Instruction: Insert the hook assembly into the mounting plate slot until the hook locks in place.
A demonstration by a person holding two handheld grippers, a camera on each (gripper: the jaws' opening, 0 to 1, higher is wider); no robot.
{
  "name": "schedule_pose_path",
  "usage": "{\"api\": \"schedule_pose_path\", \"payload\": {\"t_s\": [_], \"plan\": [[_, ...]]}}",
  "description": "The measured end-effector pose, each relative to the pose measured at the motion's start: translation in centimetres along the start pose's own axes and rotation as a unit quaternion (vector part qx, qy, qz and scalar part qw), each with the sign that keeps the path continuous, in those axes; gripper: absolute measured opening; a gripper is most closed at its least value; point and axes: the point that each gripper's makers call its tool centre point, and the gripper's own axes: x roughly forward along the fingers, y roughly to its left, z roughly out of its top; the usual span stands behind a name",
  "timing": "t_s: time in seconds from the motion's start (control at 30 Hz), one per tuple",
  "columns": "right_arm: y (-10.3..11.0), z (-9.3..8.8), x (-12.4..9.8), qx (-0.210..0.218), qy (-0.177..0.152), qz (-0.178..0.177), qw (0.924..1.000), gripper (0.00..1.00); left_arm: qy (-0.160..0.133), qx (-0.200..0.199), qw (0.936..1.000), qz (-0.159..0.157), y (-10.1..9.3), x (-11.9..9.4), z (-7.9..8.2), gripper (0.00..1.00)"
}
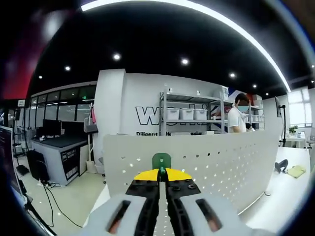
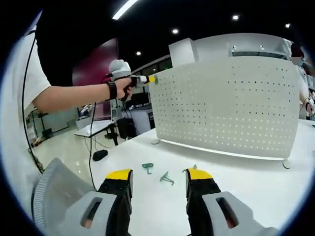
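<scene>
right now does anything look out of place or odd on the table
Nothing looks damaged or spilled. Two green hooks lie loose on the white table before the pegboard, while the left gripper holds a third at its top edge.

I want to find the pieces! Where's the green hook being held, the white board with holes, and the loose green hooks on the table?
green hook (image 1: 161,160), left gripper view, its flat top.
pegboard (image 2: 226,103), right gripper view, its holed face.
loose hooks (image 2: 166,178), right gripper view, middle hook's body.
</scene>
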Motion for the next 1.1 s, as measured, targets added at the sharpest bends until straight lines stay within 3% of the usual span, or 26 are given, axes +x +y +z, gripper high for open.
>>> {"api": "schedule_pose_path", "payload": {"t_s": [0.3, 0.4, 0.6, 0.67, 0.73, 0.8, 0.87, 0.93, 1.0, 1.1], "plan": [[0.1, -0.1, 0.0, 0.004, 0.002, -0.004, 1.0000, 0.43, 0.000, -0.001, 1.0000, 0.009, 0.5, 1.3, -0.3, 0.03], [0.1, -0.1, 0.0, 0.005, 0.003, -0.006, 1.0000, 0.43, 0.003, 0.021, 0.9997, 0.011, 0.6, 1.7, -0.2, 0.03], [0.0, -0.1, 0.0, 0.009, 0.004, -0.009, 0.9999, 0.43, -0.001, 0.000, 1.0000, 0.008, 1.0, 2.3, -0.1, 0.03], [-0.1, -0.1, 0.0, 0.008, 0.004, -0.011, 0.9999, 0.43, 0.013, 0.011, 0.9995, 0.027, 1.7, 2.5, -0.7, 0.03], [-0.1, 0.0, 0.0, 0.008, 0.004, -0.012, 0.9999, 0.43, 0.008, -0.004, 0.9998, 0.017, 1.6, 2.6, -0.6, 0.03], [-0.3, -0.1, -0.1, 0.011, 0.005, -0.015, 0.9998, 0.43, 0.010, 0.025, 0.9994, 0.020, 1.7, 2.7, -0.7, 0.03], [-0.5, -0.1, -0.1, 0.011, 0.004, -0.018, 0.9998, 0.42, 0.009, -0.026, 0.9995, 0.016, 1.5, 2.8, -0.8, 0.03], [-0.5, -0.1, -0.2, 0.013, 0.003, -0.019, 0.9997, 0.42, 0.013, 0.024, 0.9993, 0.024, 1.9, 3.0, -1.0, 0.03], [-0.5, -0.2, -0.2, 0.012, 0.004, -0.020, 0.9997, 0.42, 0.023, -0.033, 0.9990, 0.018, 1.6, 3.1, -1.7, 0.03], [-0.6, -0.4, -0.2, 0.016, 0.007, -0.022, 0.9996, 0.42, 0.015, -0.009, 0.9996, 0.023, 1.9, 3.4, -1.4, 0.03]]}}
